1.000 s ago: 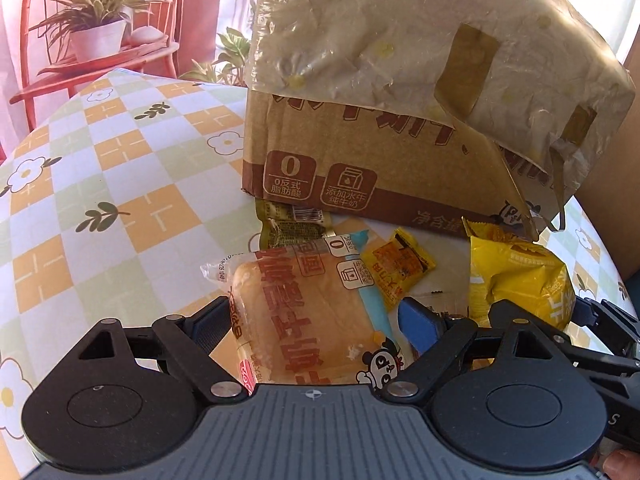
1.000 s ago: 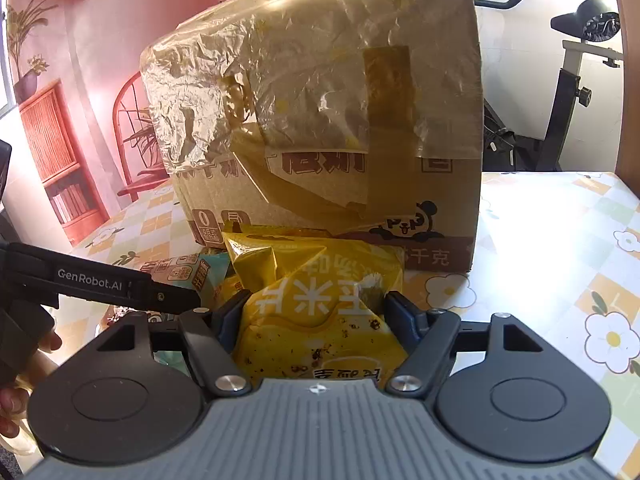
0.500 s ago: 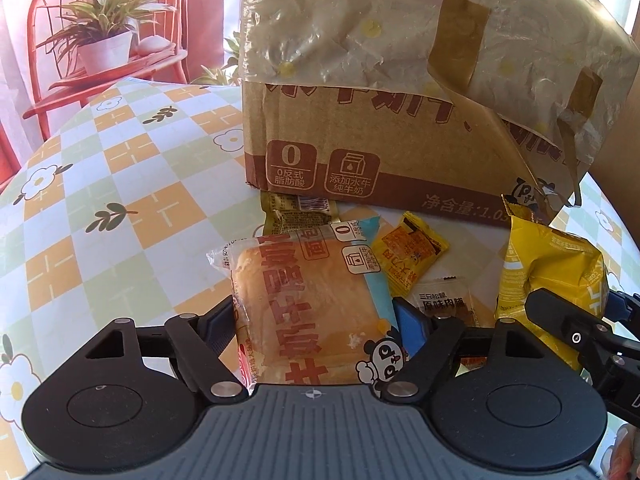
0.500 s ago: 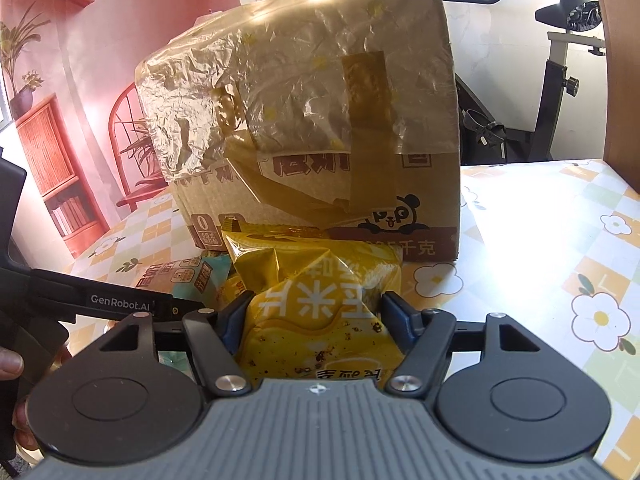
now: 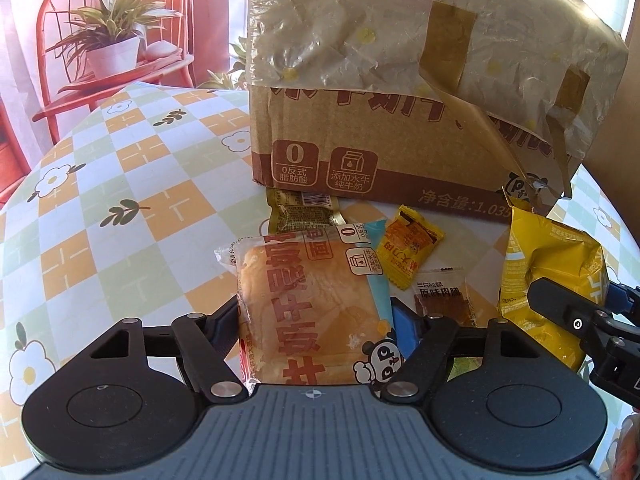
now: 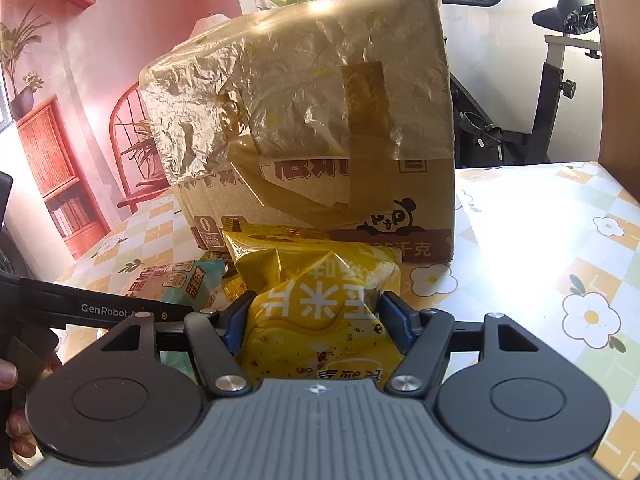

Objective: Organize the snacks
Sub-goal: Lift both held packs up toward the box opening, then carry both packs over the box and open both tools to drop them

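Cardboard box (image 5: pixel 384 148): standing on the table (image 5: pixel 120 208), its upper part wrapped in crinkled plastic film and strips of brown tape.
Left gripper (image 5: pixel 316 320): its jaws are closing on the bread pack (image 5: pixel 308 308), one blue pad pressing each side.
Bread pack: a clear wrapper with red lettering and a panda, lying flat in front of the box between the left fingers.
Right gripper (image 6: pixel 316 320): its jaws are clamping the yellow bag (image 6: pixel 320 312); in the left wrist view it is showing at the right edge with the bag in its grip.
Yellow bag: puffy, printed with white characters, sitting just in front of the box's lower corner.
Small packets: an olive packet (image 5: pixel 300 208) is peeking out under the bread pack's far end, touching the box; an orange sachet (image 5: pixel 408 248) and a clear meat-snack packet (image 5: pixel 440 292) are lying between the bread pack and the yellow bag.
Tablecloth: checked in orange, green and white with flowers.
Background: a potted plant (image 5: pixel 108 44) is sitting on a red chair; an exercise bike (image 6: pixel 560 80) is standing behind the table.
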The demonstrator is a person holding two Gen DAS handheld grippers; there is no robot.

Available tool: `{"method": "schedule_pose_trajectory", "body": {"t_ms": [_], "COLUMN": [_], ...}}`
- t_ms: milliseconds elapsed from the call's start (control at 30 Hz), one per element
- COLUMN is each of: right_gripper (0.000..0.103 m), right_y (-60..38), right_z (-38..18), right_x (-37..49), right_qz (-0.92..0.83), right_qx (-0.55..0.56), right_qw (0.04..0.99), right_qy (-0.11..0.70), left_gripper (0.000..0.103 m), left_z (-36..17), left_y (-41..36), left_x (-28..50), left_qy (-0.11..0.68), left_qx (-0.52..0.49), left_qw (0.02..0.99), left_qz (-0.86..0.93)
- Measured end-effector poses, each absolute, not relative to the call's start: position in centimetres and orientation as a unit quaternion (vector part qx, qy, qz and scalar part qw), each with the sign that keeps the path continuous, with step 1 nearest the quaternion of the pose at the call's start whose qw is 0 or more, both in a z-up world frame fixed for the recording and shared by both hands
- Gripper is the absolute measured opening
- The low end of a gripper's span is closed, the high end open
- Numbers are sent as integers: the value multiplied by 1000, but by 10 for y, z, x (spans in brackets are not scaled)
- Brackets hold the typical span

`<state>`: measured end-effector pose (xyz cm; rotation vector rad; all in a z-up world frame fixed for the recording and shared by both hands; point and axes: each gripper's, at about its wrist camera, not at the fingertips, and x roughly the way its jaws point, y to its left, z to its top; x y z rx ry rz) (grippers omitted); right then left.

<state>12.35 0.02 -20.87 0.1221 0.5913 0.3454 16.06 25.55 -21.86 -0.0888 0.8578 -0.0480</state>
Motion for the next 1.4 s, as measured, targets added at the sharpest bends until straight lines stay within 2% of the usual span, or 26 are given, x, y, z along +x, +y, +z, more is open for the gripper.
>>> {"method": "schedule_pose_trajectory", "body": {"t_ms": [967,1400], "right_gripper": [68,68], "right_y": [-16,-49], "right_z": [-193,-161], "right_x": [98,86], "right_qz": [146,94], "right_qx": [60,69], "right_qw": [950,968], "right_qy": [269,221], "left_gripper": [75,75], "left_z": [-180,-149], "left_y": [265,282], "left_x": [122,119], "left_qy": [351,300], "left_qx": [-52,-64], "left_qw": [935,951], "left_qz": [3,25]}}
